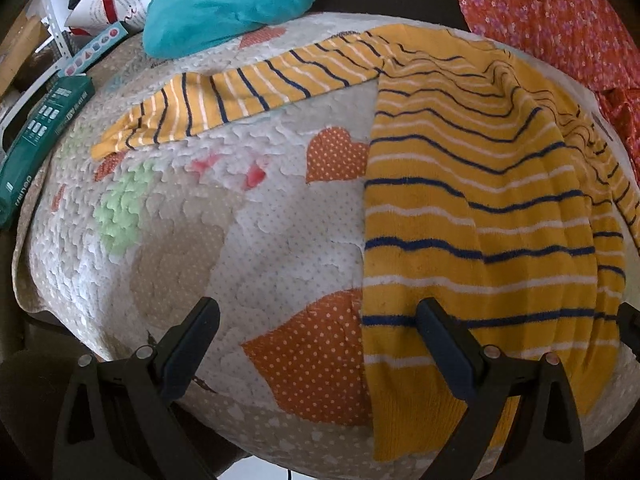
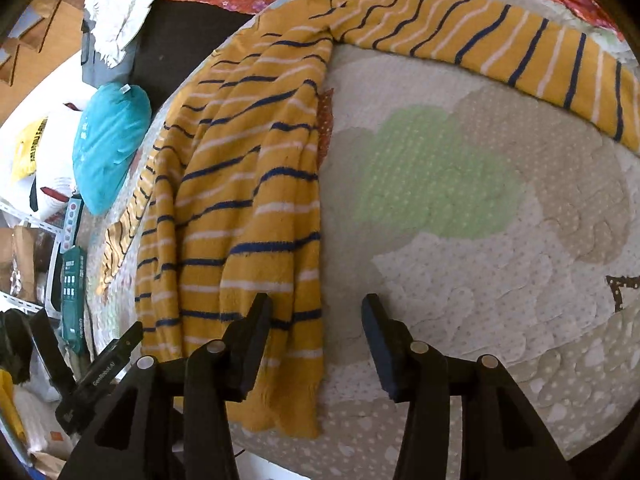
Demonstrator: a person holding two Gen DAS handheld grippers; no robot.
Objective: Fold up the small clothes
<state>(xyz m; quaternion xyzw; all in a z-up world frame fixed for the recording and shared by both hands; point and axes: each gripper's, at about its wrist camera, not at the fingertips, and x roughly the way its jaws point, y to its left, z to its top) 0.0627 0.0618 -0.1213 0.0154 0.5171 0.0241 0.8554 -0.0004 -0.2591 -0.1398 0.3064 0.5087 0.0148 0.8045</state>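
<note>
A yellow striped sweater (image 1: 480, 184) lies on the quilted mat (image 1: 208, 248), sleeves spread. Both the left hand-held gripper (image 1: 316, 320) and right hand-held gripper (image 2: 316, 316) gape wide, empty, over the sweater's hem edges.

Hidden and cut-off parts, both wrist views

Sweater (image 1: 480, 208): far side drops out of sight past the quilt (image 1: 260, 240) in the left view. Right view's edge cuts the sleeve (image 2: 520, 48) end. Green box (image 1: 36, 140) print too small to read. Red flowered cloth (image 1: 560, 20) cropped at the frame.
</note>
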